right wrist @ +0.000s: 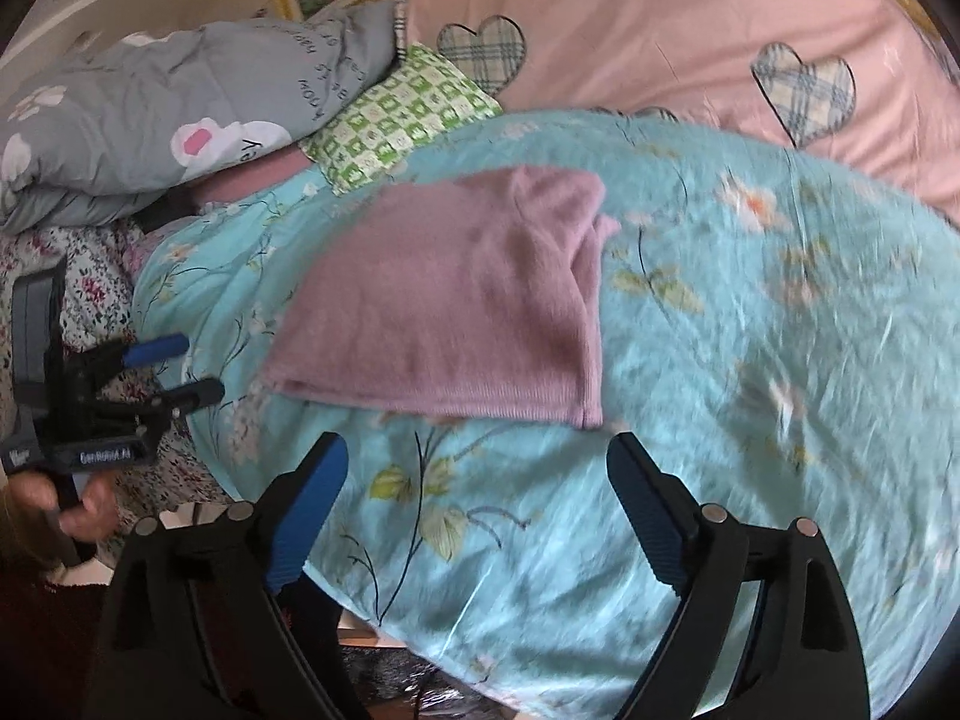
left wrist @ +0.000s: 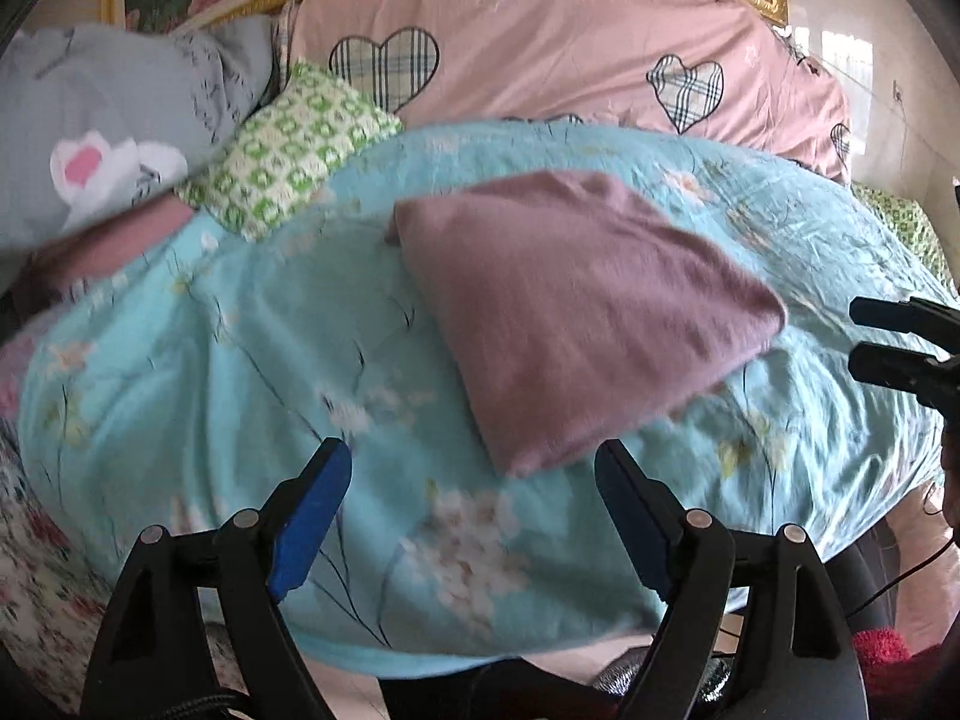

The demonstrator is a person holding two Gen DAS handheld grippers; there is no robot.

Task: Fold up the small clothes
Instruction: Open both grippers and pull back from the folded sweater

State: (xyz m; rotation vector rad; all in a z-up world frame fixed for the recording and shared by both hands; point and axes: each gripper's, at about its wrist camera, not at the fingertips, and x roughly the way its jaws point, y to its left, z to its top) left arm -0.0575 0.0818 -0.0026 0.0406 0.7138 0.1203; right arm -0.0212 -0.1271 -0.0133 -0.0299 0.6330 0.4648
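Two grippers in view, both with jaws spread wide and nothing between the blue pads. Left gripper [left wrist: 474, 468] hangs above the turquoise floral quilt [left wrist: 240, 360]; its fingertips sit just short of the near corner of the folded mauve garment [left wrist: 576, 312], contact not evident. Right gripper [right wrist: 477, 462] is likewise above the quilt, with the garment's [right wrist: 456, 294] near hem just beyond its tips, apart from them.

Garment lies flat on the quilt, folded to a rough rectangle; a small flap of cloth sticks out at its far right side in the right wrist view. It occupies the middle of the quilt.

Each camera catches the other tool at the frame edge. Right gripper [left wrist: 864, 339] shows in the left view only as two dark fingertips, cut off by the frame. Left gripper [right wrist: 180, 369] shows whole in the right view, gripped by the left hand [right wrist: 66, 516], which is partly out of frame. Both views carry motion blur, so fabric texture and seam detail are hard to read.

Beyond the garment: a green checked pillow [left wrist: 288, 150], a grey duvet [left wrist: 108, 120] and pink heart-print bedding [left wrist: 540, 42]. Bare quilt lies on all sides of the garment, widest to the right. Quilt's near edge drops off just below the grippers.
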